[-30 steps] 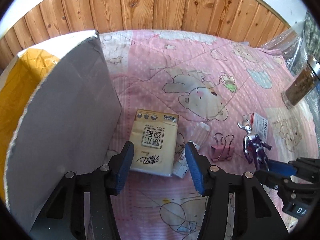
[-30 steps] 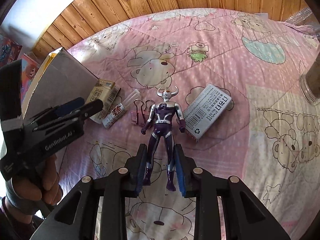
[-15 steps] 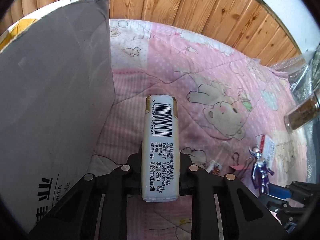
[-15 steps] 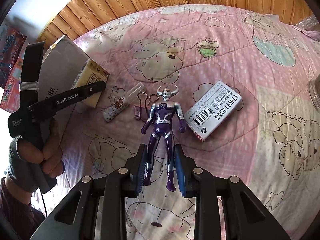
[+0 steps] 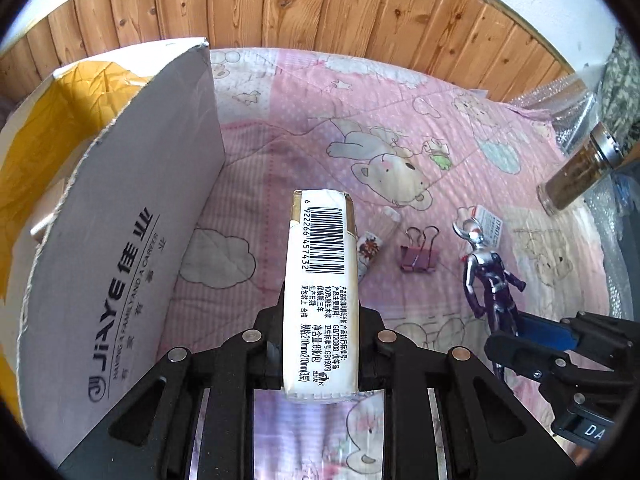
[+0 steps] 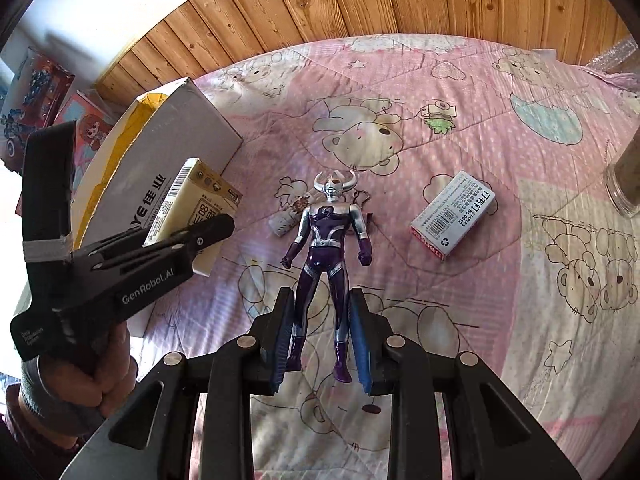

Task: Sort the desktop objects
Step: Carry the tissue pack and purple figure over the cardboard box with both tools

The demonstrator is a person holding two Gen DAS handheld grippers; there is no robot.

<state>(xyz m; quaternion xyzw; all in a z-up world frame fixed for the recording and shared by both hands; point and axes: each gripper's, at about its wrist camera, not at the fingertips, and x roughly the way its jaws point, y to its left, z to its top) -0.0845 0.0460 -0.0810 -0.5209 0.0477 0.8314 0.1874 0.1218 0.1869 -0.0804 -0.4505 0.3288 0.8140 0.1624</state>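
left gripper (image 5: 320, 354) jaws clamp a tissue pack (image 5: 320, 292), lifted beside the cardboard box (image 5: 120, 240) at the bed's (image 6: 480, 112) left edge. right gripper (image 6: 322, 344) jaws grip a toy figure's (image 6: 330, 240) legs, seemingly raised.

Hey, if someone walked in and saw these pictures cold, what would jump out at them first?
Probably the purple and silver toy figure, gripped by its legs in the right tool above the pink bear-print quilt. Next, the tissue pack clamped in the left tool, barcode side up, beside the tall grey cardboard box at the left. A staple box lies on the quilt right of the figure.
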